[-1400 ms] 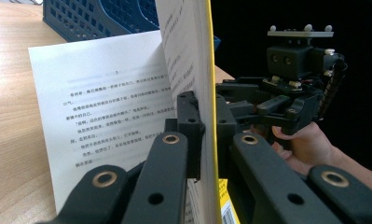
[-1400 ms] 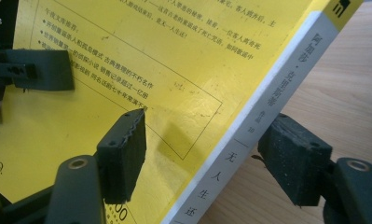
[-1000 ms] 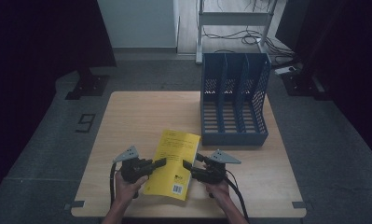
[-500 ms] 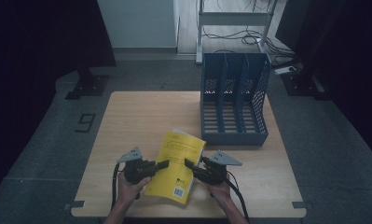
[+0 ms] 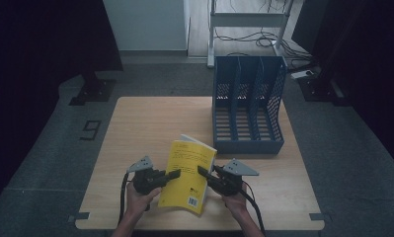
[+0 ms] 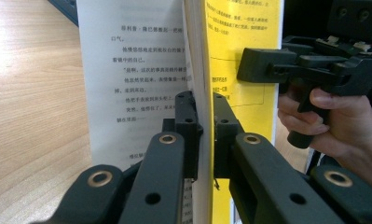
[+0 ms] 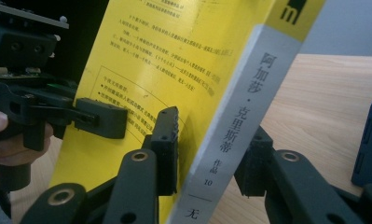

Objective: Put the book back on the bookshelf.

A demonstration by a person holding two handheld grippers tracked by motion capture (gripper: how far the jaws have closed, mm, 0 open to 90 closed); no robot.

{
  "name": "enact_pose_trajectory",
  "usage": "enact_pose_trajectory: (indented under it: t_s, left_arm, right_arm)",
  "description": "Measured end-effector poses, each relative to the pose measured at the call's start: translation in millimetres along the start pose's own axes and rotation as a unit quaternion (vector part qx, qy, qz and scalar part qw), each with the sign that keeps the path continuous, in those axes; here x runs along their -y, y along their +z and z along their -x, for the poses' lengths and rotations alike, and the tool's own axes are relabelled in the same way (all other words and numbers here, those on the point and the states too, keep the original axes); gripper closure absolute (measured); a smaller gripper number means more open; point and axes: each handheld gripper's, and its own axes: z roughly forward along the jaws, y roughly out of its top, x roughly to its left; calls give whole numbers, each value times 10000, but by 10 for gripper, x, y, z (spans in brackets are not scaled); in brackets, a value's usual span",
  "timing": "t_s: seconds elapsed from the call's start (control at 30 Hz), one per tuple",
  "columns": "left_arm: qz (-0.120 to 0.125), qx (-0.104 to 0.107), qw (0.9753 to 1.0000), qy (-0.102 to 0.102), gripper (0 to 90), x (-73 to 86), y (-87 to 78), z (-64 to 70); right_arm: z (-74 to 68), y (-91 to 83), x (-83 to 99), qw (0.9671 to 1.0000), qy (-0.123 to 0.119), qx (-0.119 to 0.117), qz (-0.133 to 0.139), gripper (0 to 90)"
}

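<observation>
A yellow paperback book (image 5: 188, 168) is held up near the table's front edge, tilted steeply with its back cover toward the camera. My left gripper (image 5: 176, 173) grips its left edge. In the left gripper view the left gripper (image 6: 203, 121) is shut on the yellow cover and a few pages, and a printed white page (image 6: 132, 84) stands open beside it. My right gripper (image 5: 202, 171) holds the spine side. In the right gripper view the right gripper (image 7: 214, 135) straddles the grey spine (image 7: 242, 107), with one jaw pressed against the yellow cover (image 7: 174, 51).
A blue three-slot file holder (image 5: 248, 108) stands at the back right of the wooden table (image 5: 150, 123), its slots open toward the top. Dark floor surrounds the table, with a white rack and cables behind it.
The book has come up from lying nearly flat on the table to a steep tilt, its far edge raised. Both grippers rose a little with it.
</observation>
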Motion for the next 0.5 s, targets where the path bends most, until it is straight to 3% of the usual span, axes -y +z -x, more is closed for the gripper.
enact_pose_trajectory:
  t_s: [0.27, 0.5]
  left_arm:
    - [-29, -33, 10000, -30, 820, 9, 14, -13]
    - [-35, -21, 10000, 28, 792, 17, 49, 10]
  right_arm:
    - [-21, -14, -20, 9999, -102, 5, 7, 669]
    - [-72, -72, -93, 9991, -404, 84, 59, 690]
